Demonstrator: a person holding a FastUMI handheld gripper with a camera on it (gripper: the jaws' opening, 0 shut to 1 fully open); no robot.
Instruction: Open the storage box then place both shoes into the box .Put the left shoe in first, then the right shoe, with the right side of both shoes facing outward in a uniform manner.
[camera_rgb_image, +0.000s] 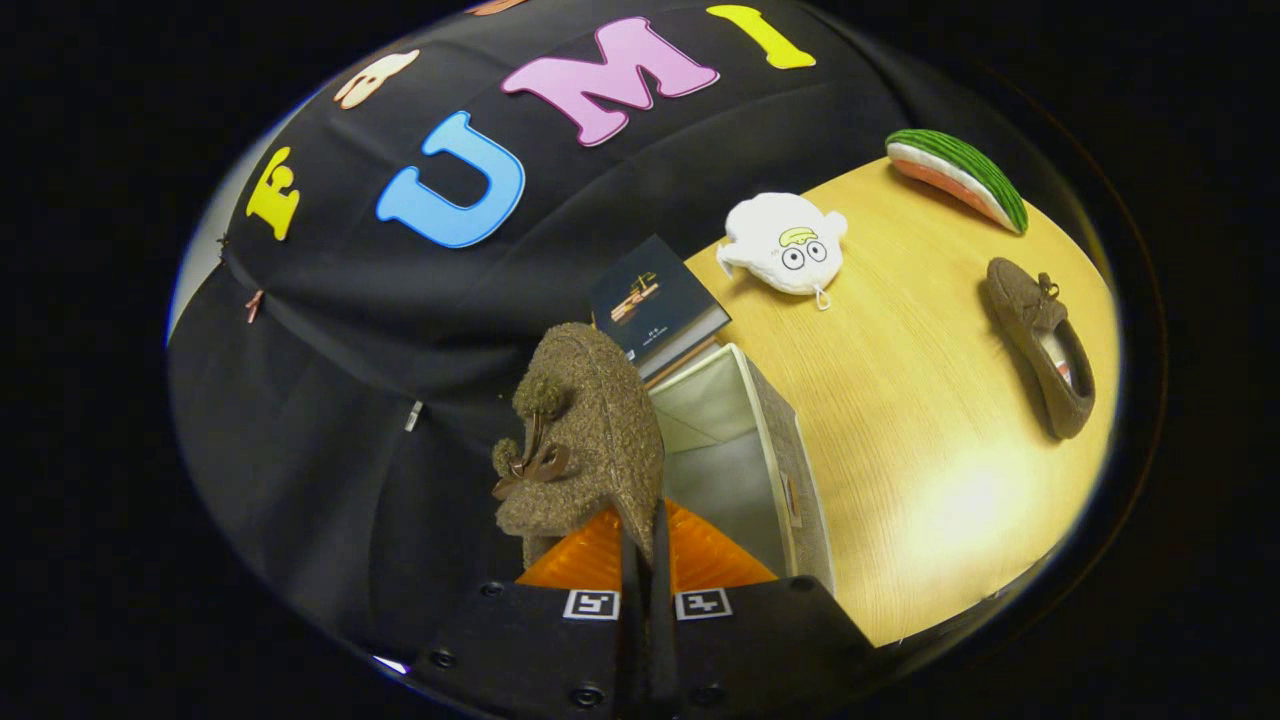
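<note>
I hold the shoe (585, 430) with the gripper (640, 560) clamped on its edge above the box (800, 470); it looks soft and light.

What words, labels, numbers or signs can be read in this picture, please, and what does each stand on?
Dark book beyond the open storage box: gold cover print, too small and blurred to read.
Gripper, shut on the brown shoe: two square black-and-white marker tags on its body, patterns only, no words.
White plush toy: a drawn face, no text.
Second brown shoe on the table: insole label unreadable.
</note>
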